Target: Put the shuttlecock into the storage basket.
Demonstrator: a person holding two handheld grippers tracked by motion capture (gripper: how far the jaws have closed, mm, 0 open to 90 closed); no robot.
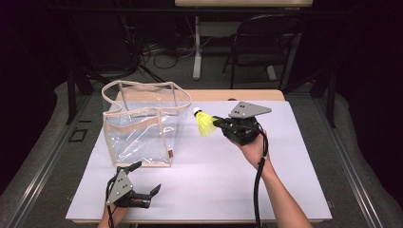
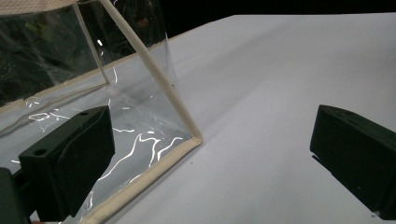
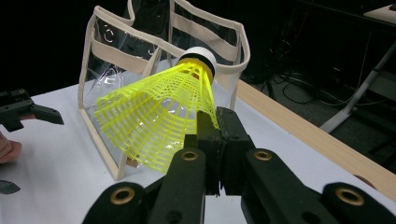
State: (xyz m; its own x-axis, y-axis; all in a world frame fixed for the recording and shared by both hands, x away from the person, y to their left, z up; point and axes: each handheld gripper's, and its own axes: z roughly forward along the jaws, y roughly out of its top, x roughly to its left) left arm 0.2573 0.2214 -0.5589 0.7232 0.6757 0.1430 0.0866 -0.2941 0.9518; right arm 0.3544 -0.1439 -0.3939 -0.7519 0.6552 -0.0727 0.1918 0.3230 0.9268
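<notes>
Shuttlecock of bright yellow plastic mesh with a white cork head and a black band (image 1: 204, 123) is pinched at the rim of its skirt by the right gripper (image 1: 217, 122), whose two black jaws are pressed together on the mesh. In the right gripper view the yellow skirt (image 3: 159, 116) is seen to spread out to the left of the closed jaws, and the white head is pointed up and away, toward the bag. The shuttlecock is held in the air above the white table surface (image 1: 228, 175), just beside the right wall of the transparent plastic bag with beige fabric edging (image 1: 142, 124), and it is not touching the bag. The bag is standing upright on the left half of the table with its mouth open at the top.

The left gripper (image 1: 148, 179) is kept low near the front edge of the table, a little in front of the bag. Its jaws are spread wide and nothing is held between them. In the left gripper view the lower front corner of the bag (image 2: 194, 137) is seen between the two black jaws, further off, and only the bare table lies in the gap. The left jaw is seen in front of the clear wall of the bag; whether it touches the wall cannot be told.

A black chair (image 1: 263, 42) is placed behind the table on the grey floor.
</notes>
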